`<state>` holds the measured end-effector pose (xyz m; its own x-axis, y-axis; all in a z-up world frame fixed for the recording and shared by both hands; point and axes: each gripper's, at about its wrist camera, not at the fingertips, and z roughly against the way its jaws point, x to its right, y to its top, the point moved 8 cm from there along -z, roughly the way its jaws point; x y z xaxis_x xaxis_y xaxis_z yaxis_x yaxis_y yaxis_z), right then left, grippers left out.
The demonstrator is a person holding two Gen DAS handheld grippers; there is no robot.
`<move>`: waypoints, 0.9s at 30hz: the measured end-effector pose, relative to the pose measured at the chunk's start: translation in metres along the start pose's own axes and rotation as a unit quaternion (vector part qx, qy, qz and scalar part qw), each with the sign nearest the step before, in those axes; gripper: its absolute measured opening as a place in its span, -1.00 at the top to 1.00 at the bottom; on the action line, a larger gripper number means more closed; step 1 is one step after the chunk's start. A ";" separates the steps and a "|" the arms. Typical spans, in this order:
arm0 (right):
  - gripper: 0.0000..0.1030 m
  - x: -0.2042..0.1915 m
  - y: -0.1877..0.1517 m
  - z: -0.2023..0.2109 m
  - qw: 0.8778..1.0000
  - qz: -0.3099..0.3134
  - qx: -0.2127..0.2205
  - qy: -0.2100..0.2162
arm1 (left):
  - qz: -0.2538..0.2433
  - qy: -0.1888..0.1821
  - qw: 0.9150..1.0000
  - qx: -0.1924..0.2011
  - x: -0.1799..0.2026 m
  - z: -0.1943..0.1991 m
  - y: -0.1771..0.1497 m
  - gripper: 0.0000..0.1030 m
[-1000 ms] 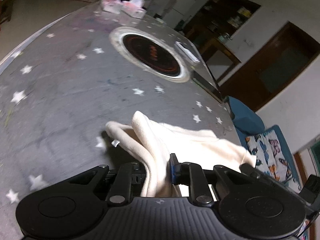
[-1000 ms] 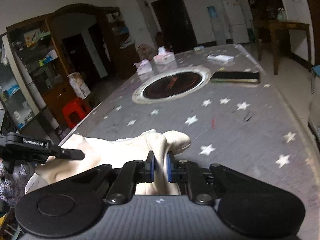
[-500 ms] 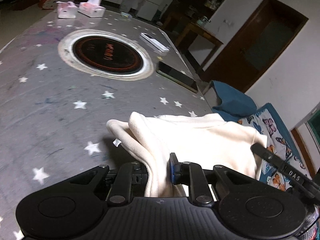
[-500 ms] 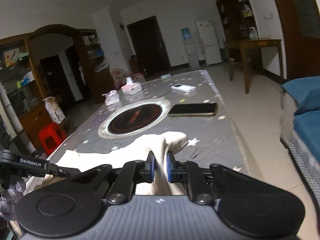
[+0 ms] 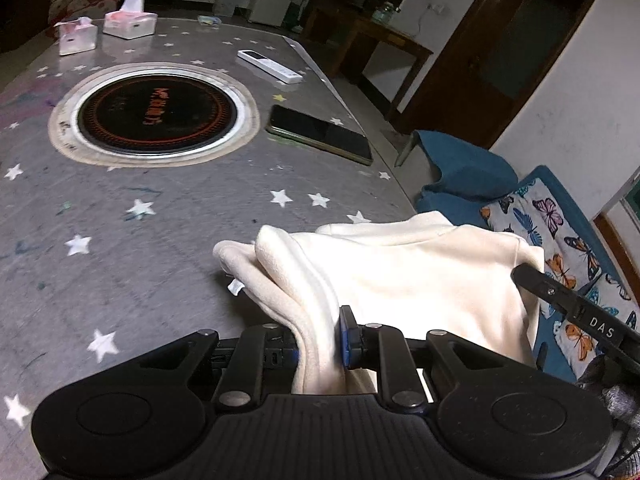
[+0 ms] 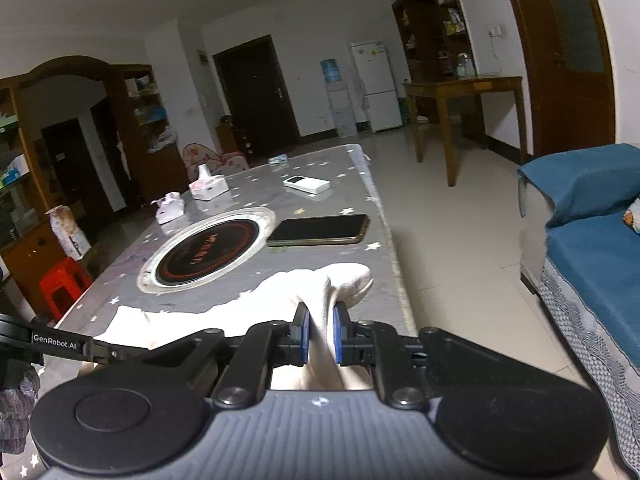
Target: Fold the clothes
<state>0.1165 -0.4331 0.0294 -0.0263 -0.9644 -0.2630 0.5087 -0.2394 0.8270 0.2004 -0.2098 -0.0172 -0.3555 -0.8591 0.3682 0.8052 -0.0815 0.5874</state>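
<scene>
Lower centre of both frames | your left gripper [image 5: 318, 336] and right gripper [image 6: 320, 336] each pinch the cream garment [image 5: 420, 276] in their jaws, held above the bench [image 5: 160, 220] | fold unfinished, cloth not laid flat.

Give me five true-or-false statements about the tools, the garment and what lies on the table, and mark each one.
1. The left tool is clamped on the cream garment. True.
2. The right tool is open and holds nothing. False: it is shut on the same garment.
3. A dark phone lies beside the round hob. True.
4. The white remote lies on top of the garment. False: it lies apart, beyond the phone.
5. Two tissue boxes stand on the table. True.
</scene>
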 end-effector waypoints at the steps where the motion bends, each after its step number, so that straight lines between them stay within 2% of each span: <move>1: 0.80 0.004 0.001 -0.002 1.000 -0.002 -0.001 -0.003 | -0.003 0.001 1.000 -0.001 0.002 -0.003 0.001 0.63; 19: 0.80 0.036 -0.007 -0.040 0.999 -0.018 -0.027 -0.027 | -0.016 0.021 0.999 -0.027 0.003 -0.045 0.005 0.62; 27: 0.79 0.048 -0.014 -0.053 0.998 -0.019 -0.040 -0.046 | -0.014 0.032 0.999 -0.032 -0.007 -0.053 0.005 0.49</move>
<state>0.1544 -0.4707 -0.0211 -0.1238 -0.9618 -0.2442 0.5733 -0.2703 0.7735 0.2315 -0.2309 -0.0549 -0.3501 -0.8859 0.3043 0.8248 -0.1375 0.5485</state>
